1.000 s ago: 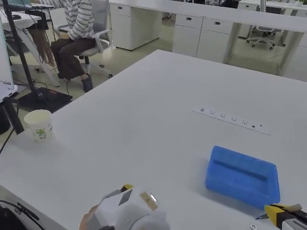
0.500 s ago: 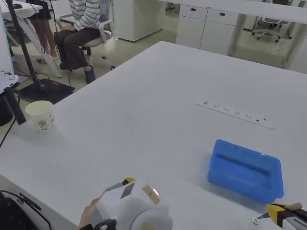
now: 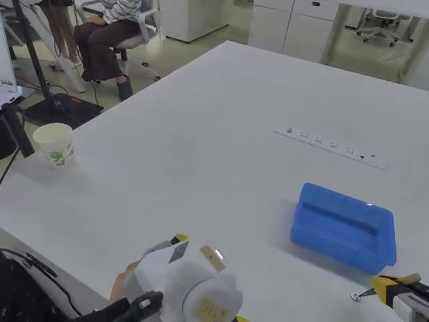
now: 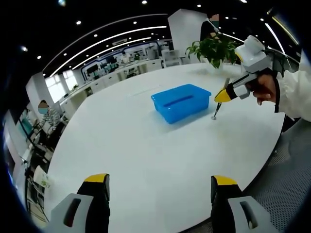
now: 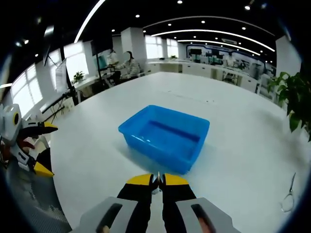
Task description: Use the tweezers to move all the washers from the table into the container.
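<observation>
Bench: white, broad.
Container: blue, open-topped, set just ahead of the right tool.
Right tool: pinched narrow on the tweezers, which are angled down from it to the bench.
Left tool: spread wide, nothing held, well back from the container.
Washer: a small ring is made out at the tweezer tips. It is judged light, thin and slippery, best nipped across its rim.

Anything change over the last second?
Nothing really moved: the headset camera tilted down, shifting the whole view. The right tool stays shut on the tweezers near the blue container; the left tool is open, empty. The paper cup and power strip are unmoved.
</observation>
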The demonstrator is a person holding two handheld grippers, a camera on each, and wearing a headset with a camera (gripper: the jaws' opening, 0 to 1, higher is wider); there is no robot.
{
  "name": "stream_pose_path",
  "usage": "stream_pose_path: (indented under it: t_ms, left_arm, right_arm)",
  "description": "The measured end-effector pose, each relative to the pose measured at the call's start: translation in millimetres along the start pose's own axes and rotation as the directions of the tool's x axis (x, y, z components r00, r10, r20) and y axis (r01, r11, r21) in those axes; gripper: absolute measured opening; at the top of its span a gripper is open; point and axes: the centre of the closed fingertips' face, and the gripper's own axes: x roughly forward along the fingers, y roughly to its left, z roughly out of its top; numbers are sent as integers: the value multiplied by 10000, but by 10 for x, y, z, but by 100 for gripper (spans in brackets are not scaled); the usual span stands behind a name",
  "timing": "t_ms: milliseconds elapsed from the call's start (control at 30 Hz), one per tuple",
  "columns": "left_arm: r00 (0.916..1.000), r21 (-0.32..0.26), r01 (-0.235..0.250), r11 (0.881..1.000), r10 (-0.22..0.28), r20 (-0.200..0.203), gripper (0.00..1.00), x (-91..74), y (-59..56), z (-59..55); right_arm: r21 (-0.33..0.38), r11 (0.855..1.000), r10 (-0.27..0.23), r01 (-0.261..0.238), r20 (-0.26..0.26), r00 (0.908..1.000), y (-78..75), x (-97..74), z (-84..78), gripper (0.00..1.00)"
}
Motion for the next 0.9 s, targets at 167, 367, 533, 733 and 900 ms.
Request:
stream_pose_path:
  t_ms: [167, 367, 533, 733, 900]
  left_arm:
    - [10000, -32, -29, 10000, 29, -6, 87, -4, 8, -2]
    - [10000, -45, -35, 10000, 36, 13, 87, -4, 12, -2]
    - [10000, -73, -64, 10000, 64, -1, 87, -2, 19, -7]
    - [10000, -62, -77, 10000, 77, -20, 87, 0, 23, -13]
    - [10000, -50, -81, 10000, 81, -52, 87, 3, 24, -19]
  right_arm:
    - [-75, 9999, -68, 67, -116, 9999, 3, 27, -26, 3]
    - [-218, 9997, -93, 88, -227, 9997, -4, 45, -11, 3]
    - [-358, 9993, -151, 139, -334, 9993, -21, 80, 12, 3]
    - [-865, 9962, -179, 124, -636, 9978, -24, 120, 34, 4]
    - [-1475, 9891, -118, -4, -820, 9966, 12, 170, 68, 3]
